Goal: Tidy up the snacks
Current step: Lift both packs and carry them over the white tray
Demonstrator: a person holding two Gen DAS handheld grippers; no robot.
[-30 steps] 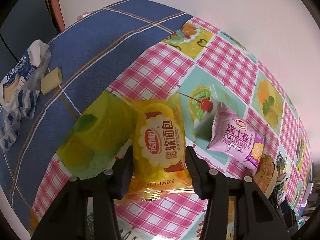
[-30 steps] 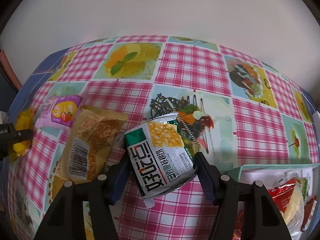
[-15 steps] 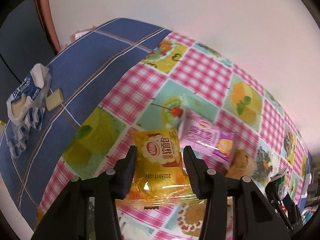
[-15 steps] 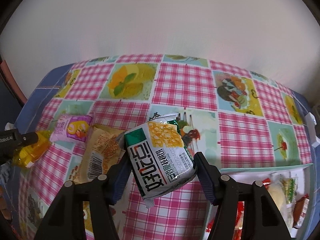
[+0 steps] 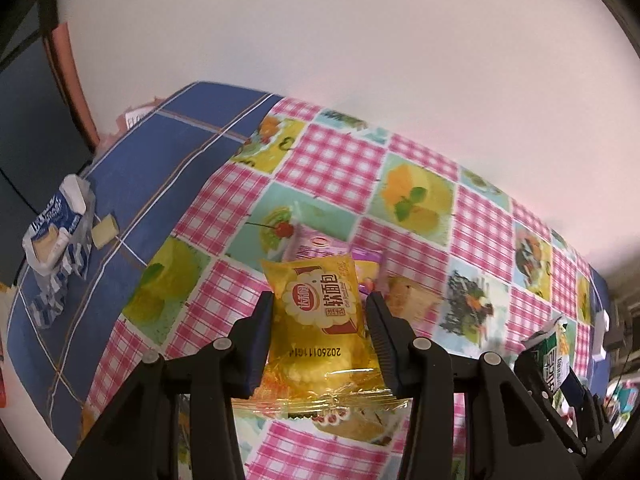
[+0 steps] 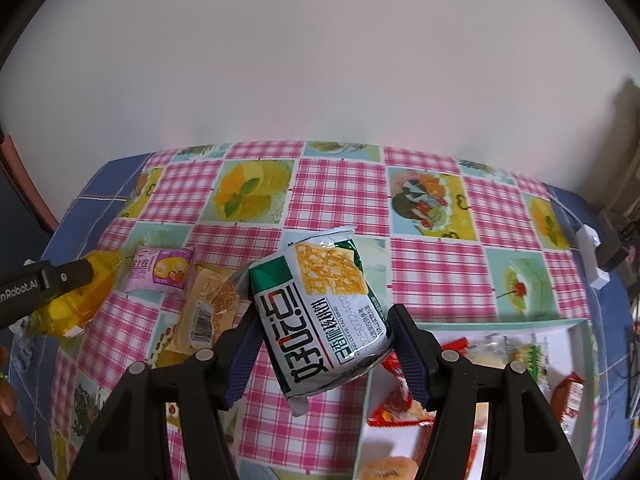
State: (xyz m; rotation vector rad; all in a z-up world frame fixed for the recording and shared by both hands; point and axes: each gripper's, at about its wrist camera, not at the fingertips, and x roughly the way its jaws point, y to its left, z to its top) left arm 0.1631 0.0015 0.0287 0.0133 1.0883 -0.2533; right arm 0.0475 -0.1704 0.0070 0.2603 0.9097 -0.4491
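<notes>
My left gripper [image 5: 319, 304] is shut on a yellow soft-bread packet [image 5: 316, 344], held off the checked tablecloth [image 5: 340, 168]. On the cloth below lie a pink Swiss-roll packet [image 5: 316, 242] and a tan packet [image 5: 404, 294]. In the right wrist view my right gripper [image 6: 325, 316] is shut on a green-and-white snack packet [image 6: 320, 280], held tilted in the air. At the lower right stands a white box [image 6: 500, 323] with several wrapped snacks in it. The pink packet [image 6: 160, 274] and tan packet [image 6: 204, 312] lie to the left, beside the yellow packet [image 6: 76, 300].
A torn blue-and-white wrapper [image 5: 52, 232] and a small pale block [image 5: 105, 230] lie on the blue cloth at the left. A white plug strip [image 6: 592, 256] sits at the table's right edge. A plain wall runs behind the table.
Both grippers have risen with their packets, so the table looks farther off. The white box has come further into the right wrist view.
</notes>
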